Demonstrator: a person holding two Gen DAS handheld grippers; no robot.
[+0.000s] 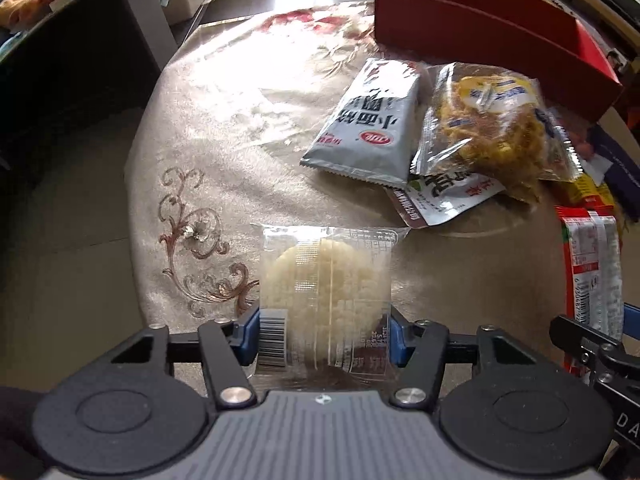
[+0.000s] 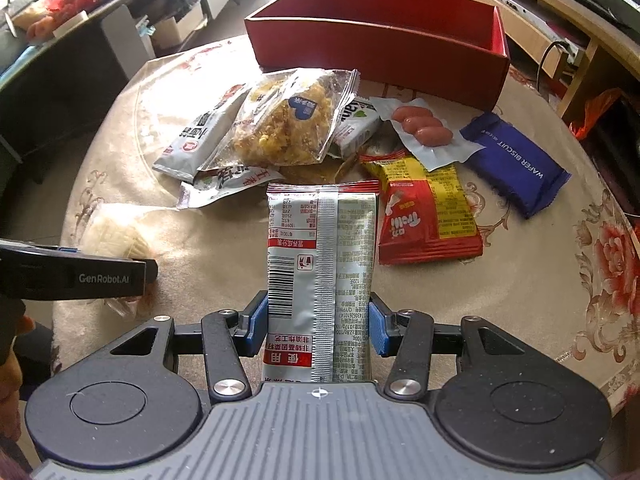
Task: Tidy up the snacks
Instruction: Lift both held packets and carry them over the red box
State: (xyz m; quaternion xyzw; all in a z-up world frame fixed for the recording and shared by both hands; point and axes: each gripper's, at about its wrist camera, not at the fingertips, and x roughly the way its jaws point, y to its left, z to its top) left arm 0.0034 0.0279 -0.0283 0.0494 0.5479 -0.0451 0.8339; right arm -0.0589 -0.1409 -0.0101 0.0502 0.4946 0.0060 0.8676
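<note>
Here both grippers, left (image 1: 324, 336) and right (image 2: 318, 322), apparently level, clamp a clear pastry pack (image 1: 326, 276) and silver packet (image 2: 322, 272).

Round table w/ floral cloth (image 2: 560, 264): red box (image 2: 376, 52) at back, snack packs, blue wafer pack (image 2: 516, 160), maybe overlapping.

Fingers: our left gripper (image 1: 325, 334) and right gripper (image 2: 318, 324) carry blue ribbed pads.
Behind fingers: black linkages, silver screws, grey ridged housing.
</note>
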